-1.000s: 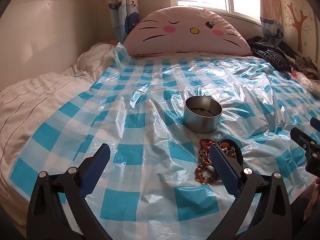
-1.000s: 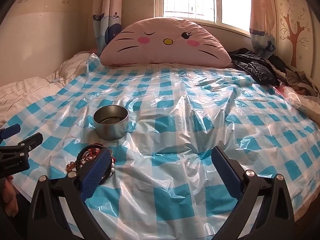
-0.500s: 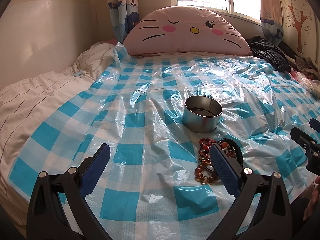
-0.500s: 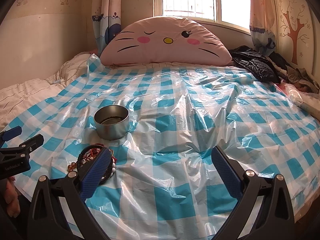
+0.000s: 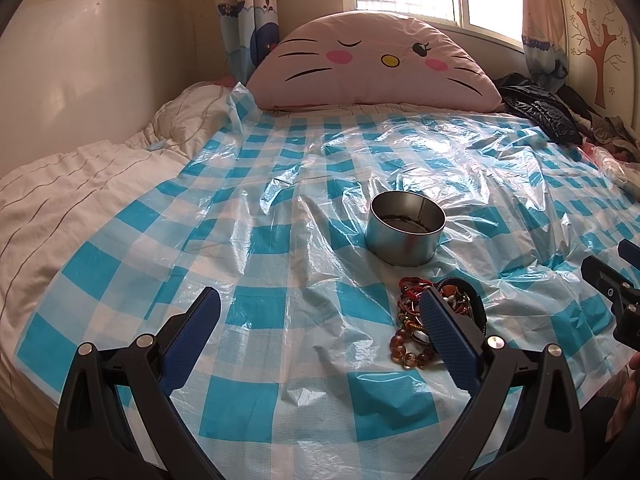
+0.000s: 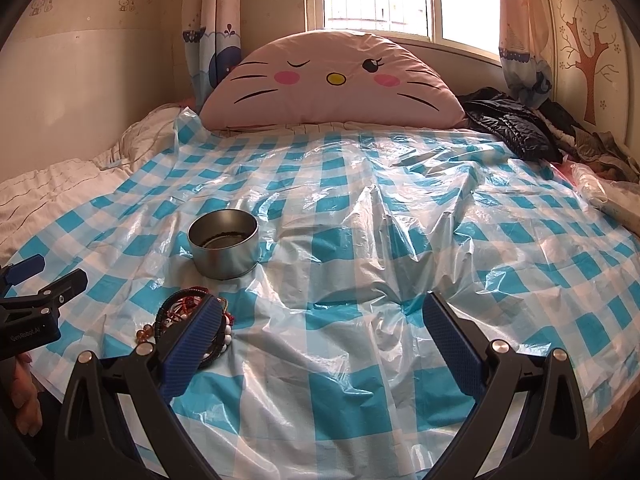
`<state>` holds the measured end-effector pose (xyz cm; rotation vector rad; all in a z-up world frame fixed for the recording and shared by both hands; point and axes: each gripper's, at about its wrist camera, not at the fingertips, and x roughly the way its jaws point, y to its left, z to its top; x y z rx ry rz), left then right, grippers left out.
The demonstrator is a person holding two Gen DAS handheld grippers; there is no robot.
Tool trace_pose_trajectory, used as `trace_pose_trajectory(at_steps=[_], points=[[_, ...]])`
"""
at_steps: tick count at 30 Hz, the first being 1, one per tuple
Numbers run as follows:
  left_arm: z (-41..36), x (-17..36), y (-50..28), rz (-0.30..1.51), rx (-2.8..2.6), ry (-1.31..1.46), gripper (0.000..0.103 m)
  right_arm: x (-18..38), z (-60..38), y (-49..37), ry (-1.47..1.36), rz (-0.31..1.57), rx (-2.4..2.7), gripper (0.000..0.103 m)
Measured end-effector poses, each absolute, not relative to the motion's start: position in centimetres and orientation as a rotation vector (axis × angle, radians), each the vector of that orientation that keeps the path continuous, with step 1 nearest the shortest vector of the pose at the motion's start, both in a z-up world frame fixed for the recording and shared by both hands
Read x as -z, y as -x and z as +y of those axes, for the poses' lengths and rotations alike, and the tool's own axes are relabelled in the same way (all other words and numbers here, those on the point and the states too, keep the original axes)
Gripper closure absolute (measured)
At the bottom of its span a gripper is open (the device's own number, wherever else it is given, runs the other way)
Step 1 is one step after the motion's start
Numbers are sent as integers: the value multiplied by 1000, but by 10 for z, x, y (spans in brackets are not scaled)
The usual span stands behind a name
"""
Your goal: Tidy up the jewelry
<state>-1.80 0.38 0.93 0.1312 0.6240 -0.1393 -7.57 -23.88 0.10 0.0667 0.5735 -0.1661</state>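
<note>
A pile of bead bracelets (image 5: 412, 320) lies on the blue-checked plastic sheet (image 5: 280, 240), just in front of a round metal tin (image 5: 406, 233). My left gripper (image 5: 316, 316) is open and empty; its right finger partly hides the pile. In the right wrist view the pile (image 6: 188, 316) sits behind my right gripper's left finger, and the tin (image 6: 224, 242) stands behind it. My right gripper (image 6: 320, 320) is open and empty over the sheet. Each gripper shows at the edge of the other's view.
A large pink cat-face pillow (image 5: 372, 68) lies at the bed's head. Dark clothes (image 5: 540, 112) are heaped at the back right. White bedding (image 5: 60, 188) lies to the left. A wall stands on the left, a window behind.
Both grippers have tilted or risen slightly, so the scene sits a little lower in the views. Nothing on the bed has moved.
</note>
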Motion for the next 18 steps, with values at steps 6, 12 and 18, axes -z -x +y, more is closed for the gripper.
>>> trace_pose_trajectory(at_steps=[6, 12, 18], points=[[4, -9, 17, 624, 140, -131, 7, -1, -240, 76, -68, 573, 165, 6], [4, -10, 17, 624, 140, -131, 7, 0, -239, 77, -68, 572, 165, 6], [4, -10, 17, 625, 140, -131, 7, 0, -240, 76, -66, 579, 164, 6]])
